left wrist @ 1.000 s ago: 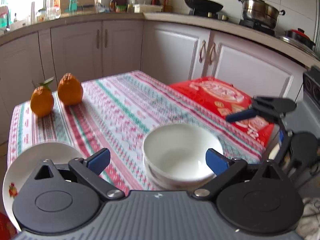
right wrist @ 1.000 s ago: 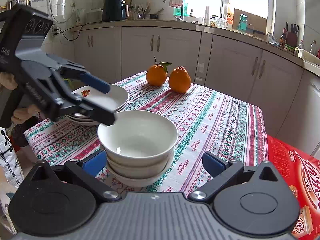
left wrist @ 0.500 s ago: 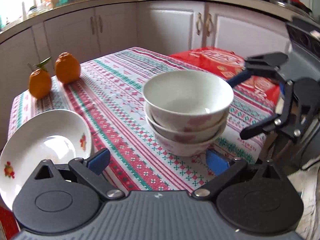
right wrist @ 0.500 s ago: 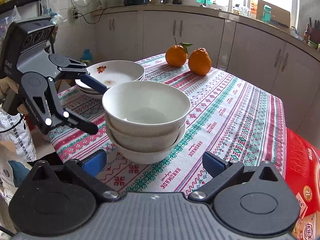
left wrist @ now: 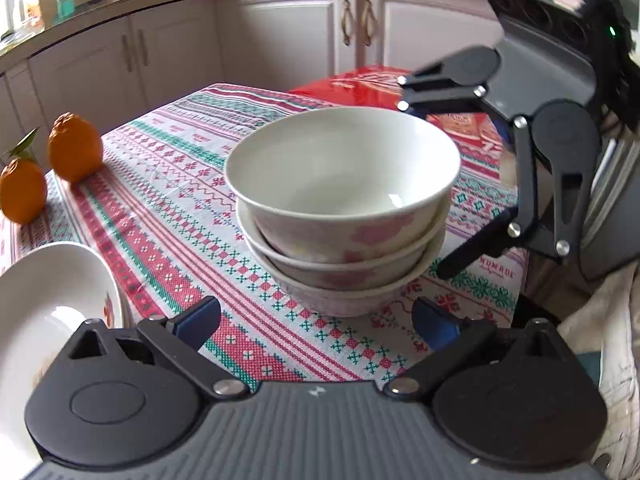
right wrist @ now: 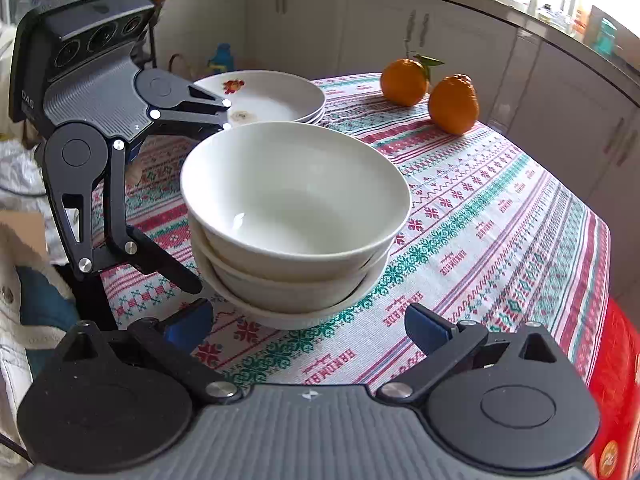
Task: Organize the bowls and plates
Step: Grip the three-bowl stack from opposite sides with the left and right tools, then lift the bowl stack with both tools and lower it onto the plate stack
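Note:
Three white bowls with pink flowers sit nested in a stack [left wrist: 344,216] on the patterned tablecloth [left wrist: 180,200]; the stack also shows in the right wrist view [right wrist: 294,216]. A stack of white plates [right wrist: 272,98] with a red flower stands beyond it, at the lower left in the left wrist view [left wrist: 48,312]. My left gripper [left wrist: 316,320] is open and empty, just short of the bowls. My right gripper [right wrist: 308,322] is open and empty on the opposite side. Each gripper's fingers flank the stack in the other's view.
Two oranges [right wrist: 430,90] sit at the far side of the table. A red box [left wrist: 384,84] lies past the table's end. Kitchen cabinets [left wrist: 160,48] surround the table. Cloth and bags [right wrist: 24,200] lie beside the table edge.
Both grippers have dropped lower and moved in towards the bowl stack from opposite sides. The bowls and plates have not moved.

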`<control>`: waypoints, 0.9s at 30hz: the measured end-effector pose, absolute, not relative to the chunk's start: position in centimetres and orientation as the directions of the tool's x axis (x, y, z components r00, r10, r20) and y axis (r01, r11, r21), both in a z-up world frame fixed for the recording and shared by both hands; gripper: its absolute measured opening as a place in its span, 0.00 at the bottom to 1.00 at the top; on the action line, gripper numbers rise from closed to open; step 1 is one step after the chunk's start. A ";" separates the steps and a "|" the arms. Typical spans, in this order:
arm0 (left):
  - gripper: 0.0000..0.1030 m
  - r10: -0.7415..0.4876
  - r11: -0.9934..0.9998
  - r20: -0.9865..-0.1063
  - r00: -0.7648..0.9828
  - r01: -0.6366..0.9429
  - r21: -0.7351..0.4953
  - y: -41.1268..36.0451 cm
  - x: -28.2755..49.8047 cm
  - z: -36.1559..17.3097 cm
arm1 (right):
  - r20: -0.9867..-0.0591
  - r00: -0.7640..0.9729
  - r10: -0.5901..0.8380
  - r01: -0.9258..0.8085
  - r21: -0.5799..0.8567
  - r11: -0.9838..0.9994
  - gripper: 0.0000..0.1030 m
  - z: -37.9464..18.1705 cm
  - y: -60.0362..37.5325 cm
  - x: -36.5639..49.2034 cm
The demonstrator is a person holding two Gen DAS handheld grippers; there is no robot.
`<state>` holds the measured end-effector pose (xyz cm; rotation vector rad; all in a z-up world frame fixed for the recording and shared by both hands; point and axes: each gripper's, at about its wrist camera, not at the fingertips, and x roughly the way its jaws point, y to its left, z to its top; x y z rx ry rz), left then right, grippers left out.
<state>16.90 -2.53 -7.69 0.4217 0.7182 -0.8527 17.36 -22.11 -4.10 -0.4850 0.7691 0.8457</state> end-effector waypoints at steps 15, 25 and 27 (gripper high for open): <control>0.87 -0.554 0.431 -0.780 0.291 0.902 0.031 -3.6 18.8 -7.9 | -0.832 0.293 0.471 -0.915 -0.100 0.391 0.95 -4.2 -19.9 20.0; 0.81 -0.574 0.370 -0.779 0.252 0.929 0.027 -3.9 19.7 -7.1 | -0.840 0.243 0.485 -0.930 -0.060 0.363 0.89 -3.7 -19.8 20.5; 0.80 -0.575 0.360 -0.780 0.246 0.932 0.028 -4.0 19.6 -7.1 | -0.841 0.240 0.485 -0.931 -0.058 0.360 0.89 -3.7 -19.7 20.5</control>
